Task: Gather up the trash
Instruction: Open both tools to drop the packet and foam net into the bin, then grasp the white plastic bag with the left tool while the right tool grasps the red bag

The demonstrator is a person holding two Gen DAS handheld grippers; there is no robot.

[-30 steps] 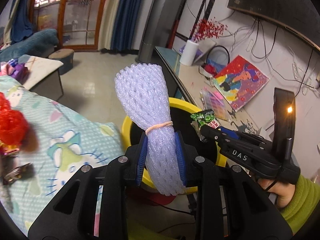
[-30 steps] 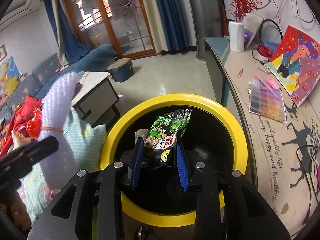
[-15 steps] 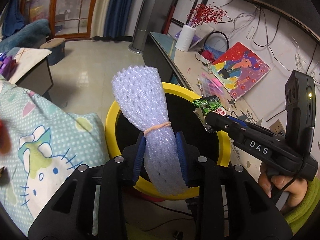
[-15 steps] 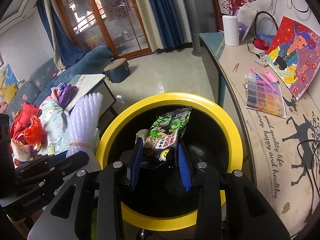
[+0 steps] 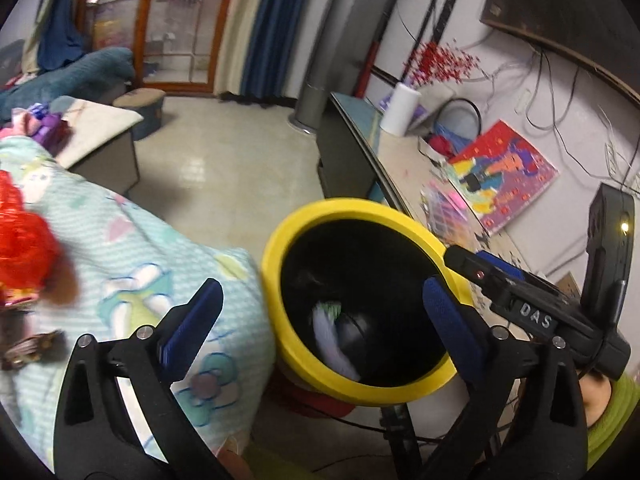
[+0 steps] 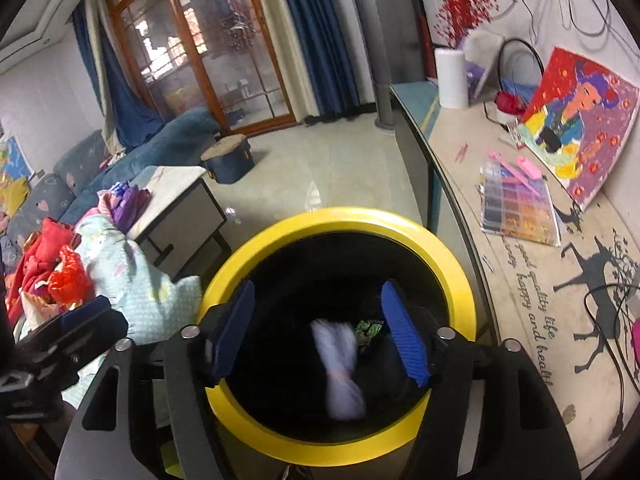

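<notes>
The left gripper [image 5: 320,312] has just been opening; its jaws stand spread wide with nothing between the blue pads [image 5: 192,320]. It hangs at the near left rim of the yellow-rimmed trash bin [image 5: 348,210], beside a pale green cartoon blanket [image 5: 132,264]. The white foam net [image 6: 340,364], blurred, lies inside the bin's black interior, touching no pad. The right gripper [image 6: 320,336] has also just been opening; its jaws are parted over the bin's mouth, empty, and the green snack wrapper [image 6: 368,328] shows in the bin just beside the net. Right of the bin a long counter [image 6: 460,200] carries a bead organizer [image 6: 516,208] and a bright painting [image 6: 580,128].
</notes>
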